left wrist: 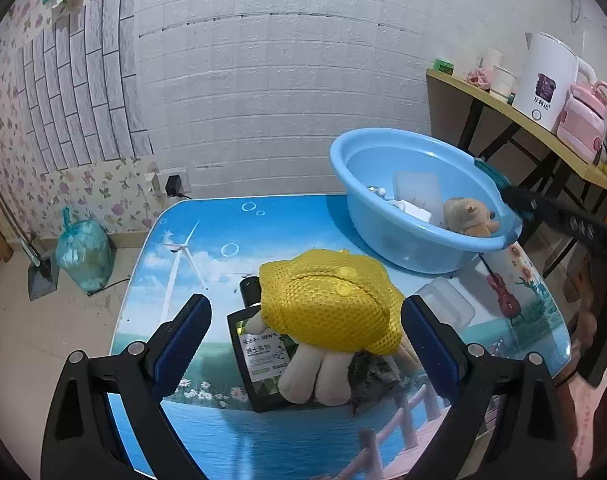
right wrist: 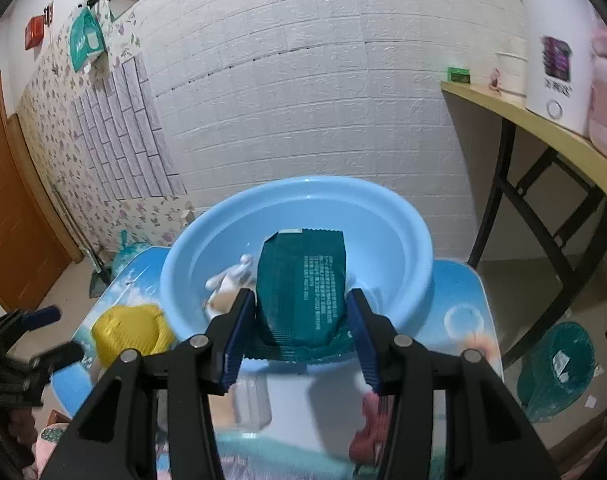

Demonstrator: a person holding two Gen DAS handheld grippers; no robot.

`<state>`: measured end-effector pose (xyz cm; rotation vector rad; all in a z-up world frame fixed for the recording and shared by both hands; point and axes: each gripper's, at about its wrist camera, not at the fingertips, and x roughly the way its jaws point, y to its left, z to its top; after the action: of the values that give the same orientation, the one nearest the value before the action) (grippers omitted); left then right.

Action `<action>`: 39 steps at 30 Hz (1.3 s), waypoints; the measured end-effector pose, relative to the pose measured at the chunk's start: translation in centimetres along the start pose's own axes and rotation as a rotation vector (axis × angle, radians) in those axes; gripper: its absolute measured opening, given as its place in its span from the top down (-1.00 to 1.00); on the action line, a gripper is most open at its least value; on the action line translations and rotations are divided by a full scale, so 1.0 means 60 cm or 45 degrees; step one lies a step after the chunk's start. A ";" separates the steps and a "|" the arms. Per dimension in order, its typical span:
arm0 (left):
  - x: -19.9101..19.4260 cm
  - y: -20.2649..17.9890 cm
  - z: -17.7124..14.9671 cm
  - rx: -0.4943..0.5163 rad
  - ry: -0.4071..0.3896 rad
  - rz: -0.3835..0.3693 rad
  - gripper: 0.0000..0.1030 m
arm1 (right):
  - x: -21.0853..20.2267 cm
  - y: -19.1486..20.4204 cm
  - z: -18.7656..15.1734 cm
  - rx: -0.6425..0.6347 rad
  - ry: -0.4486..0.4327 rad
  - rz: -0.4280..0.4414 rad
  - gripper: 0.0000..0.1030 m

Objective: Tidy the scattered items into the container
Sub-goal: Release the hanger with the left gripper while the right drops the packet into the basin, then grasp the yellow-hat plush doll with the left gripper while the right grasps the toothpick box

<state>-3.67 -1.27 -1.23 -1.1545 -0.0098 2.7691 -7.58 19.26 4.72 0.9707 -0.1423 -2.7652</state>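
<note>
The right gripper [right wrist: 299, 336] pinches the green packet [right wrist: 301, 288] over the basin [right wrist: 407, 220]; it should let go low inside. The left gripper [left wrist: 305, 344] is spread wide near the yellow toy [left wrist: 327, 300]

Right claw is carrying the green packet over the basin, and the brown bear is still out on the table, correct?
Not quite. The right claw does hold the green packet over the basin, but the left wrist view shows the brown bear already inside the basin.

basin [left wrist: 415, 252]: glossy smooth plastic | yellow cover [left wrist: 331, 300]: coarse mesh cloth | packet [right wrist: 301, 288]: matt foil
</note>
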 end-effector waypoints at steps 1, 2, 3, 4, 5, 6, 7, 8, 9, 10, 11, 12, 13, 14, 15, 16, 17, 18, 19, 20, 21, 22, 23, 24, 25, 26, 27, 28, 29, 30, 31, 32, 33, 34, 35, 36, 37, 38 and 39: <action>0.001 0.002 -0.001 0.001 0.001 0.003 -0.87 | 0.003 0.002 0.007 0.002 0.001 0.001 0.05; 0.001 0.003 -0.002 0.000 0.005 0.004 -0.87 | 0.004 0.004 0.013 0.007 -0.009 0.023 -0.11; 0.002 0.004 -0.003 -0.003 0.009 0.003 -0.87 | 0.002 0.007 0.016 0.007 -0.020 0.039 -0.24; 0.004 0.006 -0.004 -0.006 0.012 0.002 -0.87 | 0.000 0.007 0.017 0.003 -0.033 0.043 -0.47; 0.005 0.009 -0.006 -0.008 0.014 0.002 -0.87 | -0.003 0.011 0.015 -0.005 -0.044 0.041 -0.51; 0.006 0.010 -0.008 -0.009 0.016 0.001 -0.87 | -0.005 0.014 0.013 -0.018 -0.051 0.039 -0.51; 0.007 0.012 -0.010 -0.010 0.018 0.002 -0.87 | -0.006 0.016 0.010 -0.029 -0.047 0.037 -0.51; 0.007 0.014 -0.014 -0.011 0.020 0.003 -0.87 | -0.006 0.016 0.005 -0.034 -0.038 0.036 -0.51; 0.008 0.018 -0.019 -0.011 0.024 0.004 -0.87 | -0.007 0.015 -0.002 -0.029 -0.024 0.043 -0.51; 0.009 0.021 -0.023 -0.011 0.027 0.007 -0.87 | -0.009 0.015 -0.007 -0.022 -0.018 0.048 -0.51; 0.010 0.024 -0.027 -0.013 0.033 0.012 -0.87 | -0.013 0.013 -0.016 -0.011 -0.013 0.053 -0.51; 0.011 0.026 -0.030 -0.018 0.039 0.014 -0.87 | -0.017 0.010 -0.024 -0.005 -0.008 0.054 -0.51; 0.012 0.031 -0.036 -0.029 0.052 0.012 -0.87 | -0.022 0.008 -0.033 -0.004 -0.003 0.054 -0.51; 0.014 0.035 -0.039 -0.039 0.067 0.008 -0.87 | -0.026 0.007 -0.040 -0.007 0.003 0.052 -0.51; 0.015 0.038 -0.044 -0.047 0.080 0.003 -0.87 | -0.030 0.006 -0.048 -0.010 0.011 0.052 -0.51; 0.015 0.041 -0.048 -0.053 0.087 0.001 -0.87 | -0.034 0.007 -0.055 -0.013 0.018 0.054 -0.51; 0.014 0.043 -0.052 -0.055 0.089 0.001 -0.87 | -0.038 0.007 -0.063 -0.015 0.026 0.059 -0.51; 0.014 0.045 -0.056 -0.057 0.092 0.005 -0.87 | -0.042 0.008 -0.069 -0.015 0.031 0.062 -0.51; 0.015 0.046 -0.059 -0.059 0.094 0.007 -0.87 | -0.044 0.009 -0.075 -0.015 0.037 0.064 -0.51; 0.016 0.048 -0.063 -0.062 0.097 0.006 -0.87 | -0.044 0.010 -0.079 -0.018 0.043 0.067 -0.51; 0.017 0.048 -0.067 -0.065 0.103 0.001 -0.87 | -0.044 0.013 -0.085 -0.026 0.056 0.074 -0.51; 0.020 0.046 -0.069 -0.064 0.110 -0.003 -0.87 | -0.041 0.016 -0.091 -0.036 0.072 0.078 -0.51; 0.022 0.044 -0.070 -0.060 0.118 -0.006 -0.87 | -0.035 0.020 -0.098 -0.046 0.095 0.078 -0.51; 0.024 0.040 -0.070 -0.052 0.125 -0.010 -0.87 | -0.029 0.024 -0.106 -0.054 0.119 0.077 -0.51; 0.026 0.037 -0.071 -0.043 0.126 -0.019 -0.87 | -0.024 0.027 -0.112 -0.060 0.138 0.078 -0.52; 0.026 0.034 -0.069 -0.037 0.124 -0.026 -0.87 | -0.017 0.032 -0.118 -0.069 0.164 0.083 -0.53; 0.026 0.030 -0.068 -0.030 0.116 -0.035 -0.87 | -0.011 0.037 -0.124 -0.079 0.187 0.090 -0.56; 0.027 0.026 -0.066 -0.021 0.107 -0.042 -0.87 | -0.005 0.042 -0.130 -0.089 0.208 0.095 -0.66; 0.028 0.022 -0.064 -0.011 0.101 -0.049 -0.87 | 0.001 0.047 -0.134 -0.094 0.225 0.100 -0.71; 0.029 0.020 -0.062 -0.003 0.098 -0.054 -0.87 | 0.006 0.050 -0.137 -0.099 0.240 0.107 -0.71; 0.032 0.016 -0.060 0.003 0.097 -0.057 -0.87 | 0.010 0.054 -0.139 -0.104 0.251 0.116 -0.72; 0.035 0.013 -0.058 0.008 0.098 -0.064 -0.87 | 0.014 0.057 -0.141 -0.112 0.263 0.124 -0.75; 0.039 0.011 -0.055 0.009 0.099 -0.071 -0.87 | 0.018 0.060 -0.144 -0.119 0.275 0.125 -0.78; 0.042 0.010 -0.053 0.009 0.099 -0.079 -0.87 | 0.022 0.066 -0.146 -0.129 0.287 0.124 -0.84; 0.044 0.009 -0.051 0.006 0.100 -0.087 -0.87 | 0.025 0.069 -0.147 -0.133 0.292 0.124 -0.89; 0.048 0.010 -0.048 0.002 0.101 -0.093 -0.87 | 0.027 0.072 -0.148 -0.136 0.294 0.125 -0.89; 0.050 0.010 -0.047 -0.003 0.102 -0.098 -0.87 | 0.029 0.074 -0.149 -0.138 0.296 0.127 -0.89; 0.055 0.011 -0.044 -0.010 0.105 -0.107 -0.87 | 0.031 0.076 -0.148 -0.140 0.298 0.130 -0.90; 0.058 0.011 -0.043 -0.016 0.108 -0.110 -0.87 | 0.033 0.079 -0.148 -0.141 0.302 0.132 -0.90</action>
<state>-4.37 -1.60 -5.57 -1.2428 -0.0671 2.6473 -2.75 14.00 -2.67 1.2136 -0.0019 -2.5120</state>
